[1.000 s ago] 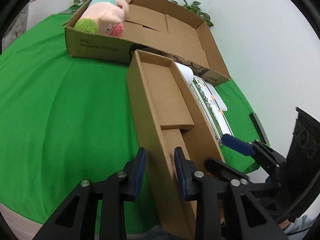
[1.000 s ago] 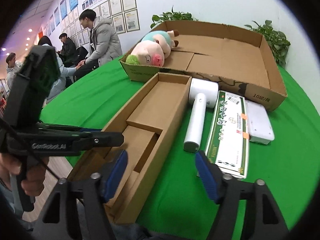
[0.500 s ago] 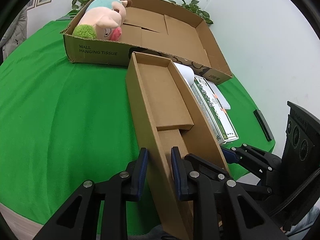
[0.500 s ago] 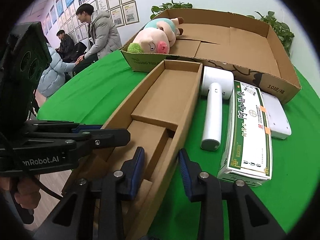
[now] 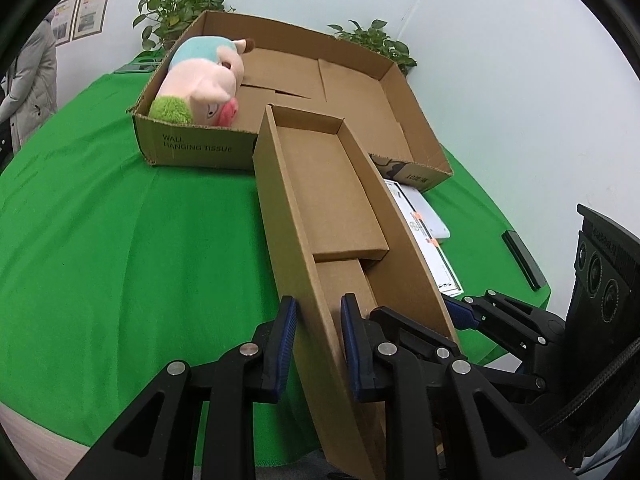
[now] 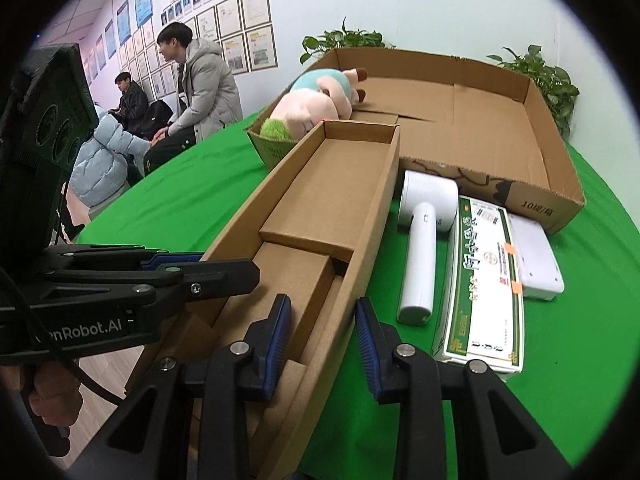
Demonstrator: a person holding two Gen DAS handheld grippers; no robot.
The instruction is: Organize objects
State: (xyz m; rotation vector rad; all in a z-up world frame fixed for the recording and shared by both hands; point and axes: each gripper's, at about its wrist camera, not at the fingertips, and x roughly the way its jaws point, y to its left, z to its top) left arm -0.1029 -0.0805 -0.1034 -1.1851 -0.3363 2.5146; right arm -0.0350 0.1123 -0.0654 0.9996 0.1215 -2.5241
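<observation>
A long narrow cardboard box (image 5: 320,184) (image 6: 320,200) lies on the green table, its far end lifted toward the large open carton (image 5: 360,92) (image 6: 472,120). My left gripper (image 5: 316,344) is shut on the narrow box's left wall near its close end. My right gripper (image 6: 324,340) is shut on its right wall. A pink plush pig (image 5: 200,84) (image 6: 316,100) lies in the carton's left corner. A white hand-held device (image 6: 424,240), a green and white packet (image 6: 484,280) and a white flat box (image 6: 536,256) lie to the right.
The green tablecloth (image 5: 120,240) covers a round table. A dark flat object (image 5: 524,256) lies near the table's right edge. Potted plants (image 5: 176,12) stand behind the carton. People sit by the wall (image 6: 192,92) to the left.
Both grippers have closed on the walls of the narrow box. The box has tilted up, its far end now rising over the carton's front wall.
</observation>
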